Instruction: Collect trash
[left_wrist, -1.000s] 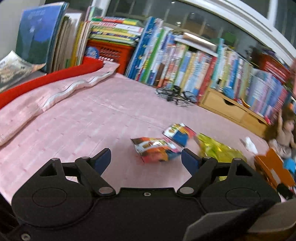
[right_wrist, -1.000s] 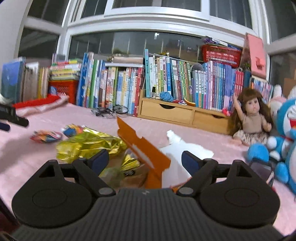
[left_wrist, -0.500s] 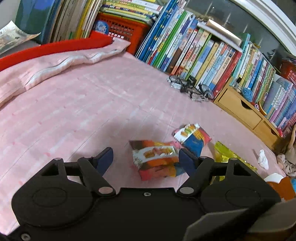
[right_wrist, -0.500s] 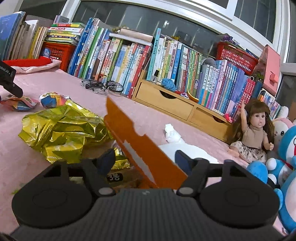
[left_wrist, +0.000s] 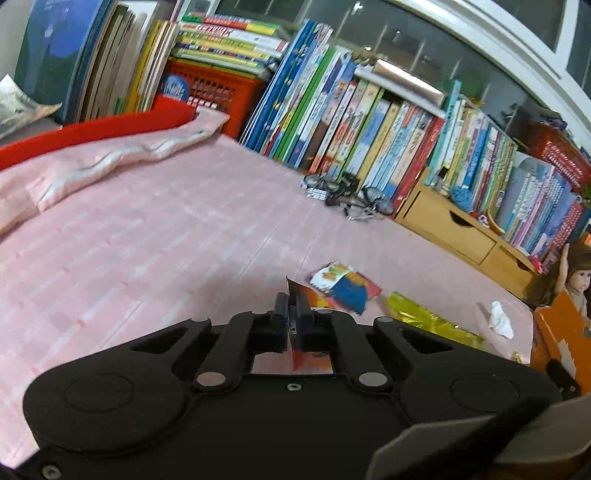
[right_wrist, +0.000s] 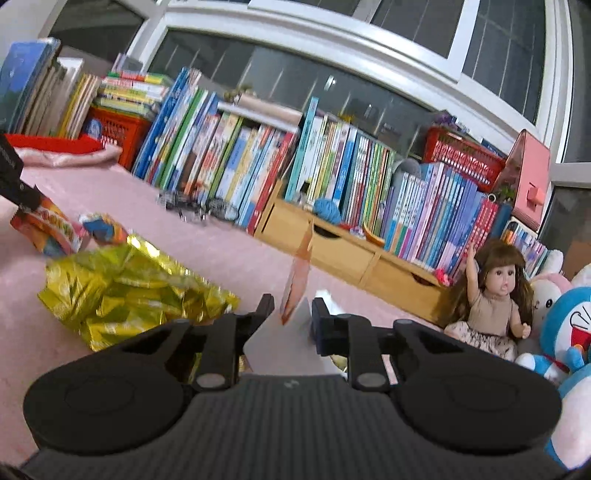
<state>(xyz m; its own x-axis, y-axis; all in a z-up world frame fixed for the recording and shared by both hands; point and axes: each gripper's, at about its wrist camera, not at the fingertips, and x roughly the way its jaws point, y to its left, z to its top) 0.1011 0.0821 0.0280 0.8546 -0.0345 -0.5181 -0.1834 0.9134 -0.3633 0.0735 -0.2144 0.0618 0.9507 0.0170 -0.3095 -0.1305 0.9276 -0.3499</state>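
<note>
- Left wrist view, at nine o'clock: a pink quilted bed cover (left_wrist: 155, 236) fills the left side, with a folded pink blanket (left_wrist: 92, 166) on a red edge at about ten o'clock.
- At the centre, toward six o'clock, the left gripper (left_wrist: 291, 317) has its fingers (left_wrist: 281, 314) clamped on the upright edge of an orange snack wrapper (left_wrist: 312, 360); they have just closed on it.
- Just past it, at about two o'clock from the fingers, a blue-and-orange wrapper (left_wrist: 345, 286) lies flat on the cover.
- At three o'clock, a gold foil bag (left_wrist: 432, 319), a crumpled white tissue (left_wrist: 500, 319) and an orange carton (left_wrist: 557, 332).
- Right wrist view, at nine o'clock: the orange snack wrapper (right_wrist: 46, 229) is pinched by the other gripper's dark tip; the gold foil bag (right_wrist: 125, 291) lies beside it.
- At the centre, the right gripper (right_wrist: 293, 314) has its fingers (right_wrist: 321, 317) narrowly apart around the carton's thin orange-and-white flap (right_wrist: 295, 291). They have just been closing; whether the pads press on it I cannot tell.
- At three o'clock, a doll (right_wrist: 491, 299) and a blue plush toy (right_wrist: 569, 332) sit before a row of books (right_wrist: 369, 173).
</note>
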